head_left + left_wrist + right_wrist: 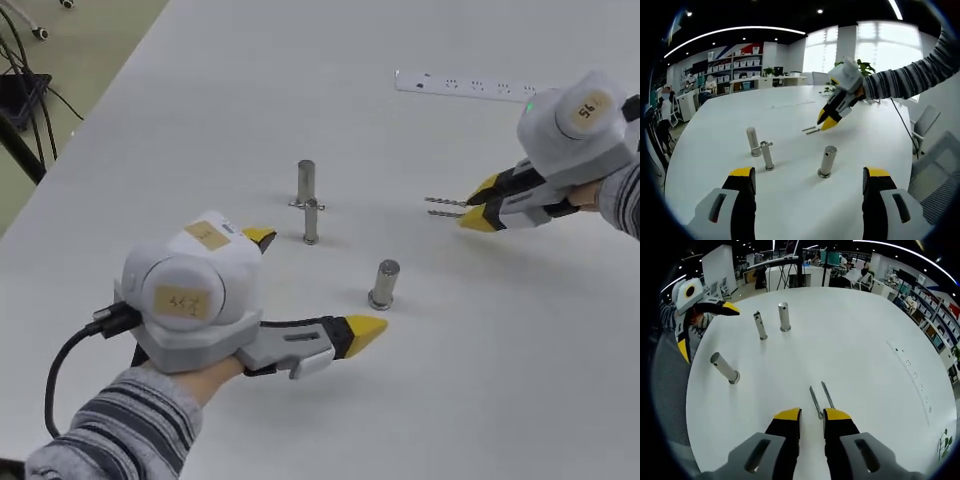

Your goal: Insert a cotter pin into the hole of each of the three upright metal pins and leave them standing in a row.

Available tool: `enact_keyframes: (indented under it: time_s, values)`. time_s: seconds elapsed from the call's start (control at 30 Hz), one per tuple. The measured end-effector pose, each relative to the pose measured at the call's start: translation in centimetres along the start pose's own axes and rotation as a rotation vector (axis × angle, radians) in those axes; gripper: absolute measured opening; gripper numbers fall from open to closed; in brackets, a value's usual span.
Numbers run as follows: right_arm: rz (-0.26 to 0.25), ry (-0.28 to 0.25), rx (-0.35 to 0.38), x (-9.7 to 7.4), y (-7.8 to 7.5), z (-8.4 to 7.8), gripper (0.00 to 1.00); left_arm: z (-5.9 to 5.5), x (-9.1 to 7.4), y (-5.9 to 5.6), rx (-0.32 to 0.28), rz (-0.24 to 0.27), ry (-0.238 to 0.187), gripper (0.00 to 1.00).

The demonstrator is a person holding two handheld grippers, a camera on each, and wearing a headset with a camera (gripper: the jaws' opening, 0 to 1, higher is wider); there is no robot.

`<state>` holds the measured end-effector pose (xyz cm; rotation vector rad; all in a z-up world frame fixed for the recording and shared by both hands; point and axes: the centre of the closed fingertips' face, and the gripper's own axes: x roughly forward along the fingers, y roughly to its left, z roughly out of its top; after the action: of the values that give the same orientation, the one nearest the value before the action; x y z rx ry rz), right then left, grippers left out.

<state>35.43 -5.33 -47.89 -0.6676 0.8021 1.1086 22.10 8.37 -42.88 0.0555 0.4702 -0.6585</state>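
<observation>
Right gripper [468,208]: jaws almost together, clamped on looped end of loose cotter pin [445,207], both legs sticking out ahead of the yellow tips, held over white table [500,380], well apart from all three metal pins. Same in right gripper view: loop pinched at the tips, legs forward. Left gripper [316,280]: jaws spread wide, nothing between them, low over the table just beside the pins; in left gripper view, near metal pin [827,161] ahead between the two tips. Near metal pin upright, hole unfilled as far as visible, set apart from the other two. Middle metal pin [311,225] upright, second cotter pin [303,205] through its top, ring end out to one side. Far metal pin [306,180] upright, just behind the middle one; cannot tell whether anything through its hole. Beyond, power strip [465,86] flat near the far table edge.
</observation>
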Motion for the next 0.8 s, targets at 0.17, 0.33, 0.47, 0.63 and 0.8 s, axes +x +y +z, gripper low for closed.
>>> enact_keyframes:
  time_s: [0.17,0.33,0.47,0.63,0.8]
  values:
    - [0.005,0.047,-0.034,1.1,-0.8,-0.9,0.11,0.0,-0.1,0.1,-0.003,0.0,-0.002,0.87]
    - [0.013,0.074,-0.057,1.2,-0.7,-1.0,0.1,0.1,-0.1,0.1,-0.004,-0.002,-0.005,0.87]
    - [0.029,0.097,-0.072,1.1,-0.6,-0.9,0.09,0.0,-0.1,-0.1,-0.003,-0.007,-0.001,0.87]
    - [0.053,0.13,-0.091,1.2,-0.8,-1.1,0.06,-0.1,0.0,-0.2,-0.002,-0.012,0.002,0.86]
    - [0.068,0.156,-0.125,1.2,-0.5,-1.1,0.03,-0.1,0.0,-0.3,0.002,-0.018,0.003,0.86]
